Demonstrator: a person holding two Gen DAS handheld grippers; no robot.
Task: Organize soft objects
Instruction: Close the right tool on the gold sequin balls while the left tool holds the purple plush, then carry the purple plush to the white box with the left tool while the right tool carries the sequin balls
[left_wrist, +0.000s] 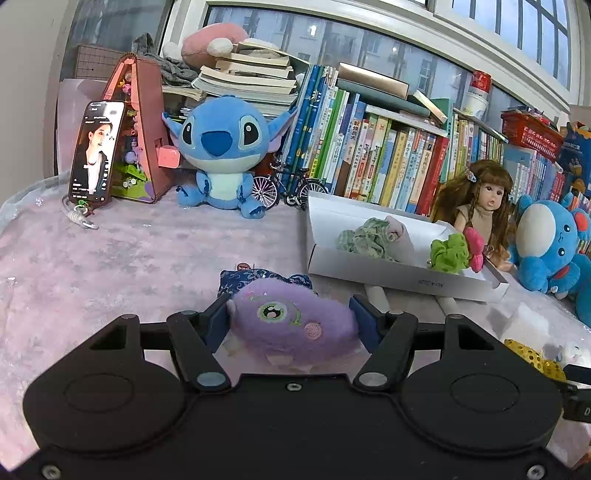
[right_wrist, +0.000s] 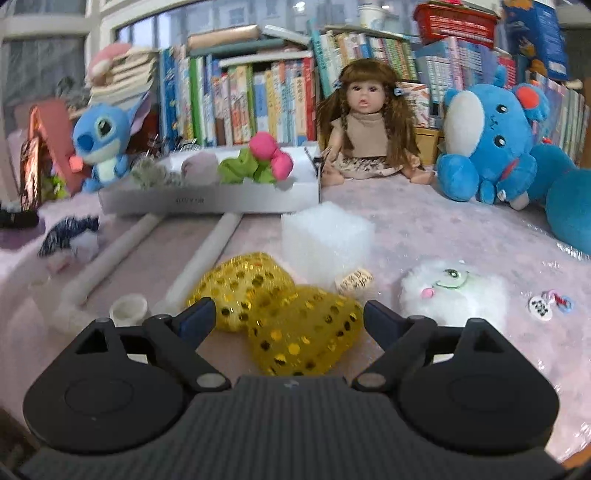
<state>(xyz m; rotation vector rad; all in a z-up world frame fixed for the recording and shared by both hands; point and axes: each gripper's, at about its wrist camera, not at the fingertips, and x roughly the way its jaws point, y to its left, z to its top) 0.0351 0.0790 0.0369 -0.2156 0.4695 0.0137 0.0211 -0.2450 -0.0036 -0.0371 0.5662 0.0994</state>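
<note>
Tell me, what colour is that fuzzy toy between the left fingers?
Purple fuzzy toy, with a green embroidered eye and pink cheek; clearest in the left wrist view.

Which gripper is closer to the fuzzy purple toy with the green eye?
Left. The left gripper has its fingers on either side of the purple toy, touching it. The right gripper is off to the side, open over the yellow sequin toy.
</note>
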